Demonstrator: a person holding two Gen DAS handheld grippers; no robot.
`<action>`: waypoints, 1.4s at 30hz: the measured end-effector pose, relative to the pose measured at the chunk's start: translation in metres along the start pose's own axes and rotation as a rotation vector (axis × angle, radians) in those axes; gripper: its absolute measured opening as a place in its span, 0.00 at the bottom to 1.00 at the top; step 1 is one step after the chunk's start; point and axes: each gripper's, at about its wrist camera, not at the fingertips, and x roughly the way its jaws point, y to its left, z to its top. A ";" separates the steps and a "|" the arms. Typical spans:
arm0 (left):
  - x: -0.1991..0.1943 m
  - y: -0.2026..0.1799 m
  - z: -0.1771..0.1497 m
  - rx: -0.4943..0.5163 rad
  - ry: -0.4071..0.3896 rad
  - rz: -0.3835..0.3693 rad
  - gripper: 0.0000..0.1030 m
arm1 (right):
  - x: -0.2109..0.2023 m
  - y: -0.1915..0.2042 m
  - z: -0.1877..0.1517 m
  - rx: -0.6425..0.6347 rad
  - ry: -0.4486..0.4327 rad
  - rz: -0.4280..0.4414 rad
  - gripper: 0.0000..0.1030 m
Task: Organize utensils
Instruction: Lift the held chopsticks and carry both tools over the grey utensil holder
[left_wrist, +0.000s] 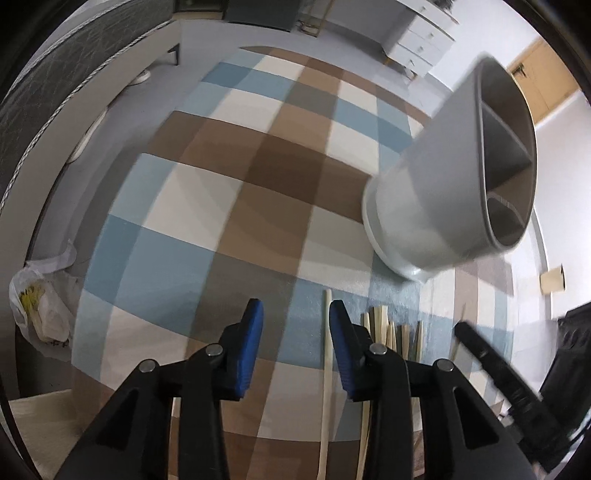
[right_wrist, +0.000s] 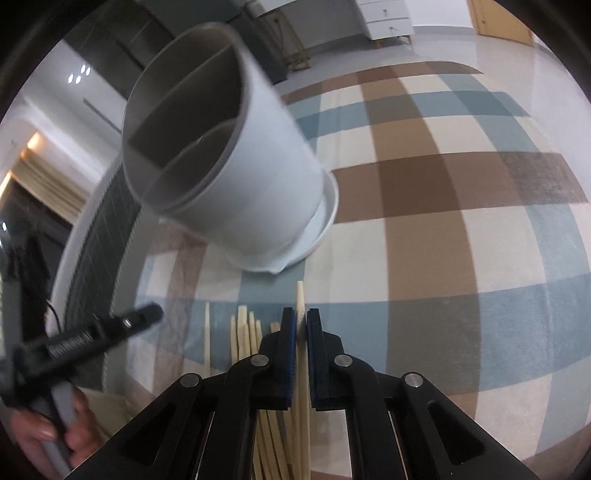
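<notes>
A person works over a checked rug (left_wrist: 280, 177) of blue, brown and cream squares, holding a pair of tongs in each hand. The right tongs (right_wrist: 301, 325) are closed on a single pale wooden chopstick (right_wrist: 300, 299), its tip poking out just beyond the blue pads and pointing toward a grey utensil holder (right_wrist: 258, 177). The holder stands on a white saucer-like base (right_wrist: 325, 221) on the rug, its inside split by dividers into compartments; a little can be glimpsed in one compartment, but what it is cannot be told.

The left tongs (left_wrist: 295, 314) stand open, blue pads apart, with nothing pressed between them. One chopstick (left_wrist: 327, 350) lies on the rug in the gap, close to the right-hand pad in the left wrist view, though contact cannot be confirmed. More chopsticks (right_wrist: 243, 332) lie in a loose bundle on the rug between the two pairs of tongs, just in front of the holder.

In the right wrist view the left tongs' black arm shows at the left edge, blurred, with a white label whose writing cannot be read, and the person's hand (right_wrist: 40, 432) grips the handle below it. At the far left of the left wrist view a plastic bag (left_wrist: 40, 306) with yellowish contents sits on the floor. White drawers (left_wrist: 421, 40) stand beyond the rug.
</notes>
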 end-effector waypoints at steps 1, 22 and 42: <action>0.003 -0.003 -0.001 0.014 0.012 -0.001 0.35 | -0.001 -0.003 0.001 0.024 -0.009 0.018 0.05; 0.026 -0.050 -0.025 0.267 0.025 0.179 0.01 | -0.028 -0.031 0.018 0.196 -0.147 0.181 0.05; -0.105 -0.056 -0.054 0.269 -0.356 -0.070 0.00 | -0.116 0.054 -0.019 -0.140 -0.416 0.107 0.05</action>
